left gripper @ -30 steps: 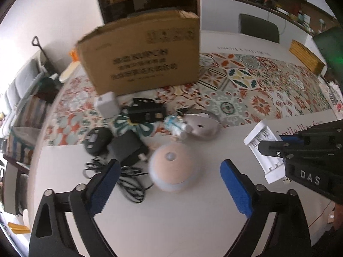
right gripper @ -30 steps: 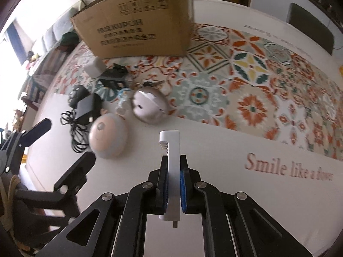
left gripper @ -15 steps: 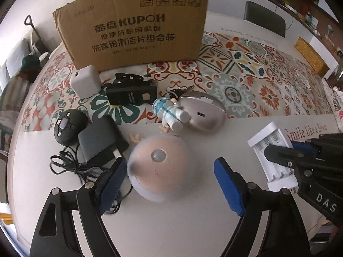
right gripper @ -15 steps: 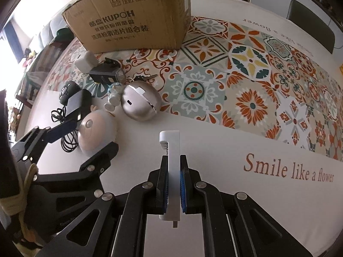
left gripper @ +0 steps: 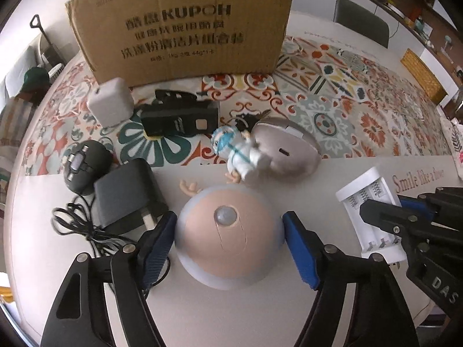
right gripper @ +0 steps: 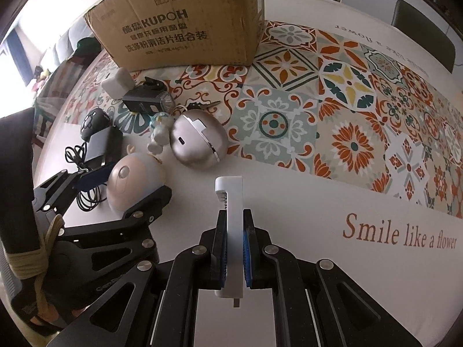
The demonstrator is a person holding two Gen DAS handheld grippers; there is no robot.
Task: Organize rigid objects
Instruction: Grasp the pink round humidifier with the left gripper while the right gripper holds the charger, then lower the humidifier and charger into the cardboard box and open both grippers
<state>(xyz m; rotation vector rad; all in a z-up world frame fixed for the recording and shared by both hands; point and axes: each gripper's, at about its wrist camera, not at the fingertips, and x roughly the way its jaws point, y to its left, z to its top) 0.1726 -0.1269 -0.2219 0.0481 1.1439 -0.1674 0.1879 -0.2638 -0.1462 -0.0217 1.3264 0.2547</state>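
My right gripper (right gripper: pixel 233 248) is clamped on the white battery charger (right gripper: pixel 231 231), held on edge, long axis running straight away from the camera, small metal plug tab at the near end. In the left wrist view the same charger (left gripper: pixel 373 217) shows its open slots, right of the pile, partly covered by the right gripper's black frame.

My left gripper (left gripper: pixel 230 245) straddles the pink dome light (left gripper: pixel 228 237), which sits on the table (right gripper: pixel 303 202) at the near edge of the pile with its round sensor facing up. Jaws have just been closing with the dome between them; the blue pads look right at its sides, but I can't tell if they press yet.

Behind the dome: silver ball gadget (right gripper: pixel 198 141), small white figure (left gripper: pixel 240 156) lying tipped against it, black charger brick (left gripper: pixel 127 196) with tangled cable (left gripper: pixel 84 228), black mouse (left gripper: pixel 84 164), black device (left gripper: pixel 179 115), white cube adapter (left gripper: pixel 111 104). Keys behind the ball are mostly hidden.

Cardboard box (right gripper: pixel 185 20) stands far left; its top is cut off. Tablecloth is plain near, patterned tiles far. Chair (left gripper: pixel 361 29) and shelves beyond the table, blurry.
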